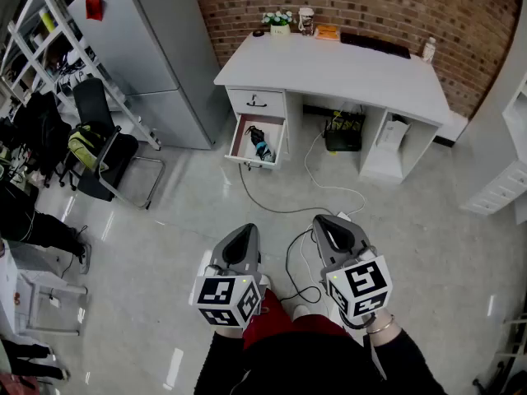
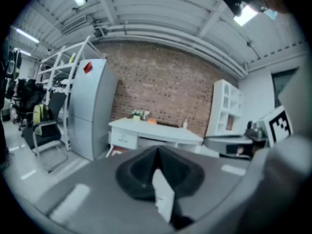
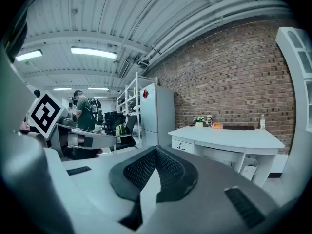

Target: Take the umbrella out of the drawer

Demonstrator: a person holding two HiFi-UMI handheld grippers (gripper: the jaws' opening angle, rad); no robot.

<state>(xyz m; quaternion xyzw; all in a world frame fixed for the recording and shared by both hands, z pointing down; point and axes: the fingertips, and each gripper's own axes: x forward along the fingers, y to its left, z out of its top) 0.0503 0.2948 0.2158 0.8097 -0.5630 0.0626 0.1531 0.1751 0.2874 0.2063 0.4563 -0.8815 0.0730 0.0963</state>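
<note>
The white desk (image 1: 346, 68) stands against the brick wall, well ahead of me. Its lower left drawer (image 1: 244, 136) is pulled open, and a dark folded umbrella (image 1: 258, 141) with a blue part lies inside. My left gripper (image 1: 244, 231) and right gripper (image 1: 328, 224) are held side by side low over the floor, far short of the drawer. Both are shut and hold nothing. In the left gripper view the left gripper (image 2: 157, 153) faces the desk (image 2: 156, 132). In the right gripper view the right gripper (image 3: 156, 152) has the desk (image 3: 229, 136) off to its right.
A grey refrigerator (image 1: 144, 48) stands left of the desk, with a black chair (image 1: 103, 151) and shelving further left. Cables (image 1: 317, 194) trail over the floor between me and the desk. White shelving (image 1: 504, 179) lines the right side. A person (image 3: 84, 113) stands far off.
</note>
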